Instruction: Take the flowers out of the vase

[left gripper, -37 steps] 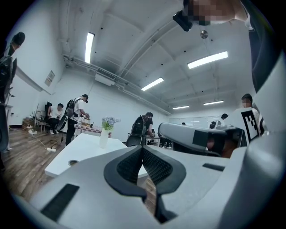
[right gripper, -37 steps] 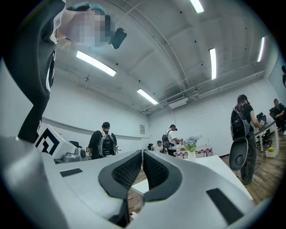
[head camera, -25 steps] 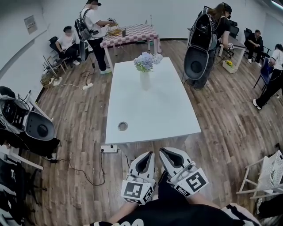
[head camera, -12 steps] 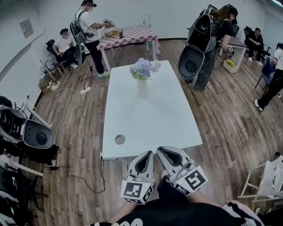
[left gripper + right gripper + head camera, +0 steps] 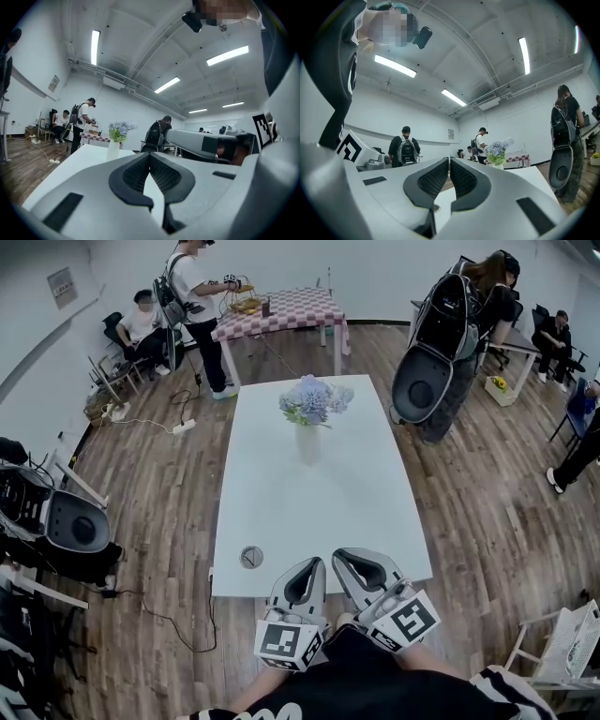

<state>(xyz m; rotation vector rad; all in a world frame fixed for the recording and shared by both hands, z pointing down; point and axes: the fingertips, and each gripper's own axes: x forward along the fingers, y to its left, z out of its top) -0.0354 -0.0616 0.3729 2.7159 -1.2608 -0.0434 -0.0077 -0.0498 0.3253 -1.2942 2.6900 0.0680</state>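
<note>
Both tools sit low at the near edge, the left gripper [image 5: 307,565] and the right gripper [image 5: 362,559], each with jaws pressed together on nothing, pointing out across the long white table [image 5: 281,512]. Far up that table, roughly centred, stands the slim white vase [image 5: 308,442], well apart from both grippers. Out of its mouth rises the bunch of pale blue flowers [image 5: 314,399], green leaves beneath. My read: the bunch is light and soft and the blooms crush easily, so take the stems just above the vase's rim, not the heads. The vase looks tall, narrow and probably tippy, so one gripper could steady it while the other lifts straight up.
</note>
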